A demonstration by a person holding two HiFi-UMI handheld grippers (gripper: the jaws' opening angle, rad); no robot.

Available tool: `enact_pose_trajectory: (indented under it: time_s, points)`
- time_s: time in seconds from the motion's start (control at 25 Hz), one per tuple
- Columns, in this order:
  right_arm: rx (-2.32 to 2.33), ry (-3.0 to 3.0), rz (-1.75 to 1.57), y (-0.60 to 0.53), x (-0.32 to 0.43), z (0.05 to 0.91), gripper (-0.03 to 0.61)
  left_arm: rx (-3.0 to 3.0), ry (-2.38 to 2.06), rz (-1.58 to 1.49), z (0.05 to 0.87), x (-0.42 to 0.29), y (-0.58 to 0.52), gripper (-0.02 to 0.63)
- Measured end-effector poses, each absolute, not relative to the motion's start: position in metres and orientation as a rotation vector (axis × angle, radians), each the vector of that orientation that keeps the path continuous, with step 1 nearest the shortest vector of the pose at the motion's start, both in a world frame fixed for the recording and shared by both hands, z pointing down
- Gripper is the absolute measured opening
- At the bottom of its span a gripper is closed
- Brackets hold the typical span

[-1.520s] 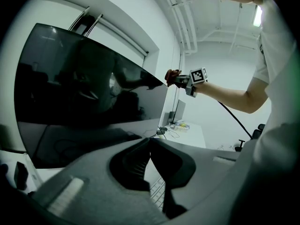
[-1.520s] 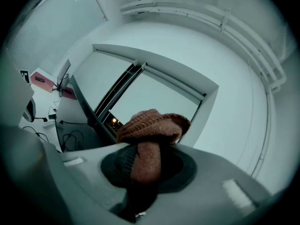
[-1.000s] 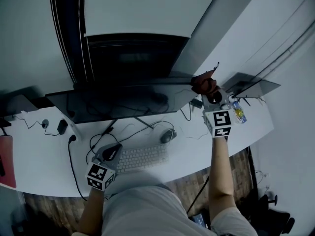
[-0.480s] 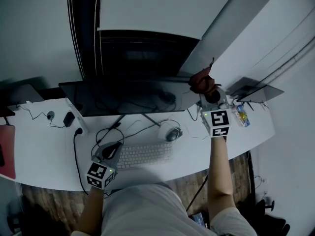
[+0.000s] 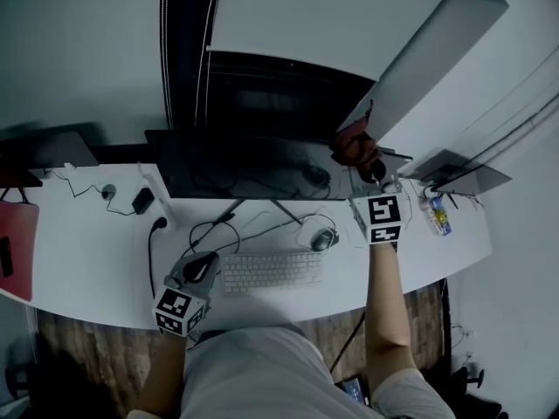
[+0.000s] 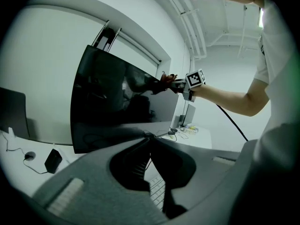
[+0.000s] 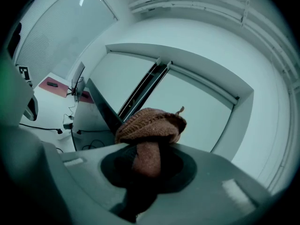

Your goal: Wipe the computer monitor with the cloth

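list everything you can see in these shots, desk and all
desk: one, white, curved
monitor: one, black, upright at the desk's back
cloth: one, reddish brown, at the monitor's right edge
keyboard: one, white, in front of the monitor
mouse: one, dark, right of the keyboard
cables: several, black, across the desk
laptop: one, grey, right end of the desk
mat: one, red, left end of the desk
left gripper: grey, shut and empty, beside the keyboard's left end
right gripper: grey, shut on the cloth
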State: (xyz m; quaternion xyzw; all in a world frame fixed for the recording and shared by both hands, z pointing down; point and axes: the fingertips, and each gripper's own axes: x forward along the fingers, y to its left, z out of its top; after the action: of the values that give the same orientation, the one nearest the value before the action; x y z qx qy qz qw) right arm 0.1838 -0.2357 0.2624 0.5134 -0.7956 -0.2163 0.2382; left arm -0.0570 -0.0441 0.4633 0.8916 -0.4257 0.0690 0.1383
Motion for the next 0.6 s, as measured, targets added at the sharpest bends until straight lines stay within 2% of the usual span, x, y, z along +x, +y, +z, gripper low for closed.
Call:
enact_pose_trajectory:
  time_s: [0.6]
  points:
    - [1.271, -2.273, -0.677, -0.221, 0.048, 0.262, 0.078, 2.496, -1.379, 0.180, 0.471, -0.147, -0.006, 0.009]
